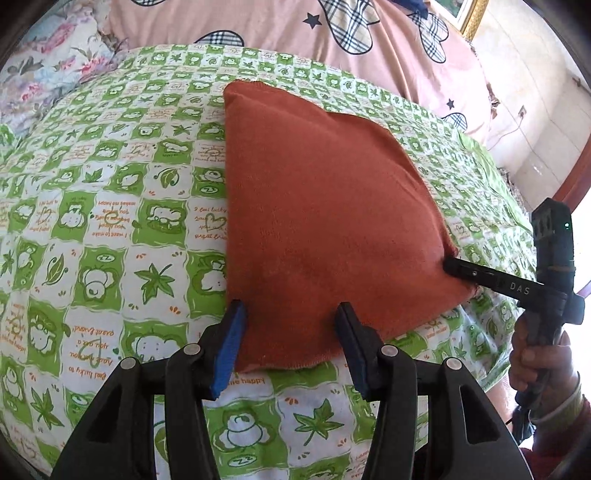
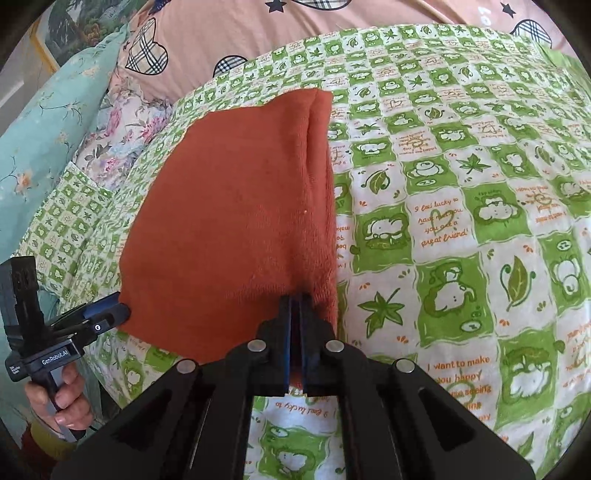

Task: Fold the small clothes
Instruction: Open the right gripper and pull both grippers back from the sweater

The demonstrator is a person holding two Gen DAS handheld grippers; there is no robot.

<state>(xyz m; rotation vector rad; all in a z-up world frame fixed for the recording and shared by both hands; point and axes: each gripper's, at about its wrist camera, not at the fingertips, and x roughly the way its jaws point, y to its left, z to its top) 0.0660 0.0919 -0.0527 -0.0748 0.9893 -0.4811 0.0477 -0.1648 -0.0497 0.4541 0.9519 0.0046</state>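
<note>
A rust-orange knitted garment (image 1: 325, 221), folded into a rough four-sided flat shape, lies on a bed covered by a green-and-white checked sheet printed with leaves and cartoon bears (image 1: 110, 229). Its far corner points toward a pink quilt with plaid hearts and dark stars (image 1: 280, 26) bunched at the head of the bed.

The left tool (image 1: 291, 332) hovers at the near edge of the garment with its blue-padded fingers (image 1: 229, 350) spread wide; the cloth's near corner lies between them, but the pads do not press on it, so this tool is released. In the right wrist view the left tool (image 2: 110, 314) sits at the garment's left near corner, gripped by a bare hand (image 2: 62, 398).

The right tool (image 2: 295, 332) is clenched on the garment's near edge, its two blue pads drawn close together with a thin fold of orange cloth pinched between them. From the left wrist view the right tool (image 1: 461, 273) reaches in from the side and bites the garment's right corner, held by a hand (image 1: 539, 358) with a sleeve cuff at the wrist.

A floral pillow in pale blue and pink (image 2: 48, 147) rests beside the bed's far left corner.
</note>
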